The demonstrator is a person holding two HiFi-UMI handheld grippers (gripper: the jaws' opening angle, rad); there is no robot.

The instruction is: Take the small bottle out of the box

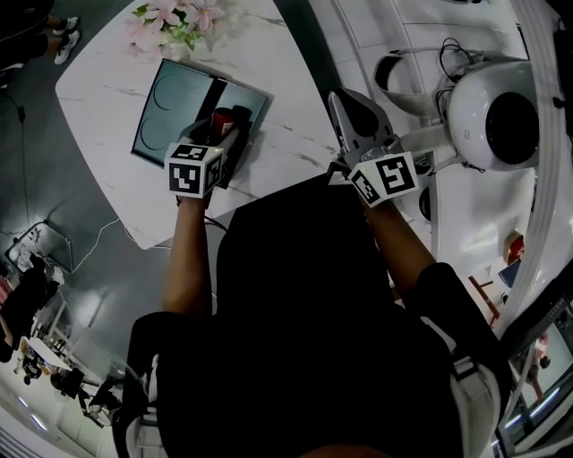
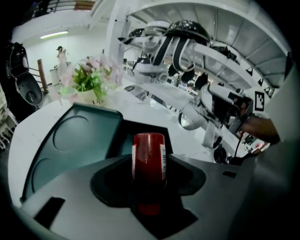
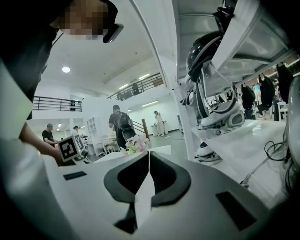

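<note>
Worktop [image 1: 269, 54]: white marble, under the box [image 1: 170, 112].

Box: open and teal, with round recesses in the far half and a dark well in the near half.

Flowers [image 1: 175, 22]: beyond the box, well apart from it.

Right claw [image 3: 148, 161]: jaws together on nothing, held off to the right of the box and clear of it.

Left claw [image 2: 149, 171]: clamped on the bottle [image 2: 149, 154], above the near edge of the box.

Bottle: red, labelled, upright between the jaws. Apparently lifted from the dark well, but not confirmed clear of the box rim.

Hazards, as judged:
- Slip. Smooth round body, held by two pads only. Likely to pivot or drop back into the box if tilted or jerked. Keep upright and hold pressure steady.
- Snag. Possible catch of the base on the near rim of the box if drawn back before raised clear, with risk of dragging the box. Lift first, then withdraw.
- Topple. Narrow base, so likely to tip on a hard or slanted set-down beside the box. Lower gently and release only once seated.
</note>
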